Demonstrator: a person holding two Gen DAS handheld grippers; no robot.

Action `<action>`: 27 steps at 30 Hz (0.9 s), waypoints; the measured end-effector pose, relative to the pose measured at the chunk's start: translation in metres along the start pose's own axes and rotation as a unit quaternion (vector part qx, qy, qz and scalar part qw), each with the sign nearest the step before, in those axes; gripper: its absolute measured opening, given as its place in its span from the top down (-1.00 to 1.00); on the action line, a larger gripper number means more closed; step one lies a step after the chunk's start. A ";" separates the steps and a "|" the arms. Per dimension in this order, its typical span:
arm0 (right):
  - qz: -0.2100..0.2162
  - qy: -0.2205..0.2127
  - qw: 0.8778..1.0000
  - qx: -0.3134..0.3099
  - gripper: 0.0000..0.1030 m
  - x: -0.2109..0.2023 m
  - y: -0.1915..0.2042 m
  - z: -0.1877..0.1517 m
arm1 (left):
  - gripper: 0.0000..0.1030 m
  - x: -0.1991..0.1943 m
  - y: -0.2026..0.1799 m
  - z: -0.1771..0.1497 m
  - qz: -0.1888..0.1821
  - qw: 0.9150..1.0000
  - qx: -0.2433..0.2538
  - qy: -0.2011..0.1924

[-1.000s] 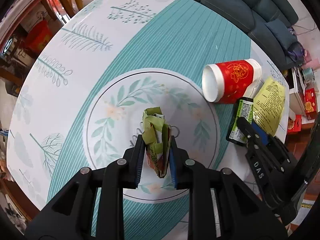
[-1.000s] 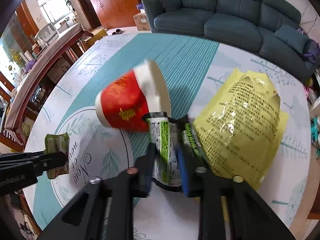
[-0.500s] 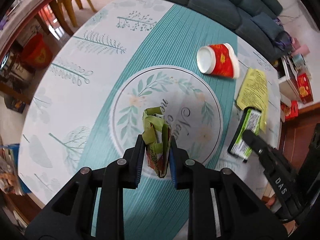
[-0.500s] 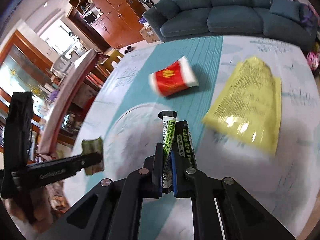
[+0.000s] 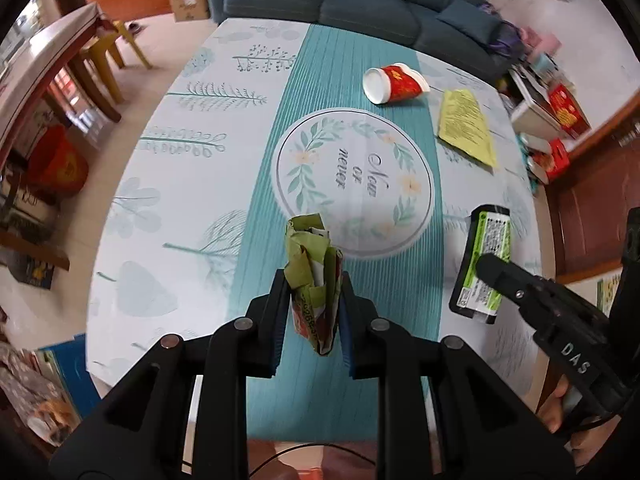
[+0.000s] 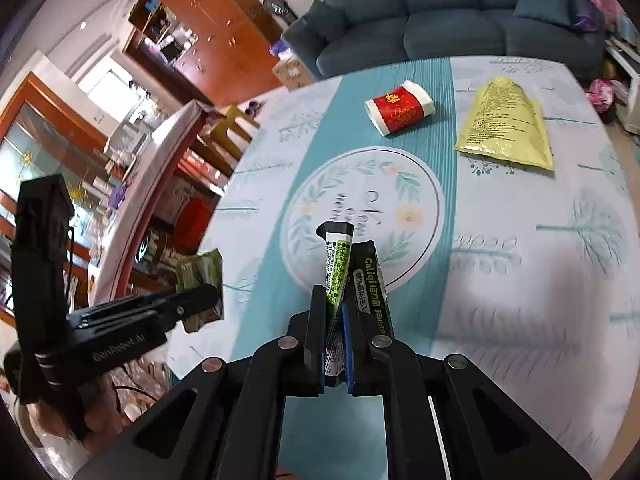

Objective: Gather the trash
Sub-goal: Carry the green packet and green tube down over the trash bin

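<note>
My left gripper (image 5: 313,288) is shut on a crumpled green wrapper (image 5: 310,256), held up above the near part of the table (image 5: 192,184). My right gripper (image 6: 333,300) is shut on a black and green packet (image 6: 340,264), also lifted off the table; the same packet (image 5: 484,264) hangs at the right of the left wrist view. A red paper cup (image 5: 394,84) lies on its side on the teal stripe at the far end. Beside it lies a flat yellow bag (image 5: 466,126). The green wrapper (image 6: 200,276) and left gripper show at the left of the right wrist view.
A dark blue sofa (image 5: 360,4) stands behind the table. To the left are a wooden counter (image 5: 48,52), yellow stools (image 5: 116,48) and a red bag (image 5: 56,164) on the floor. Boxes and clutter (image 5: 556,120) crowd the right side.
Both grippers have risen and drawn back toward the near edge, each carrying its piece of trash. The cup and yellow bag now look smaller and farther. The right jaws closed tighter on the packet.
</note>
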State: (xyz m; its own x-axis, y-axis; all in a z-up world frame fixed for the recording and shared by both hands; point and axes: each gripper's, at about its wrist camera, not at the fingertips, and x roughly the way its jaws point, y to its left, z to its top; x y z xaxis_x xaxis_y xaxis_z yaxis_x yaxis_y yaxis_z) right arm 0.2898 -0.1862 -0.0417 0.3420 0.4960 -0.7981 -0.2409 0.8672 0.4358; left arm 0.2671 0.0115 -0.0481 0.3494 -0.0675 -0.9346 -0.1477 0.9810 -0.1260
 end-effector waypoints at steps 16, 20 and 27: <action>-0.056 -0.068 0.994 0.058 0.87 -0.067 0.125 -0.158 | 0.63 -0.096 0.080 -0.112 -0.062 0.992 0.096 -0.046; -0.065 -0.062 0.993 0.074 0.87 -0.072 0.143 -0.192 | 0.63 -0.101 0.091 -0.139 -0.071 0.990 0.115 -0.032; -0.084 -0.029 0.994 0.063 0.87 -0.072 0.165 -0.233 | 0.63 -0.101 0.097 -0.170 -0.081 0.988 0.130 -0.012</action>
State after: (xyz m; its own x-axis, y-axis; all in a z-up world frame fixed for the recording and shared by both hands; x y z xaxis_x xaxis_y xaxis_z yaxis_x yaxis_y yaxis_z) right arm 0.0142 -0.0892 -0.0094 0.4211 0.3428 -0.8397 -0.0613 0.9345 0.3507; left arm 0.0599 0.0822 -0.0223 0.3710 -0.2265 -0.9006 0.1537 0.9714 -0.1810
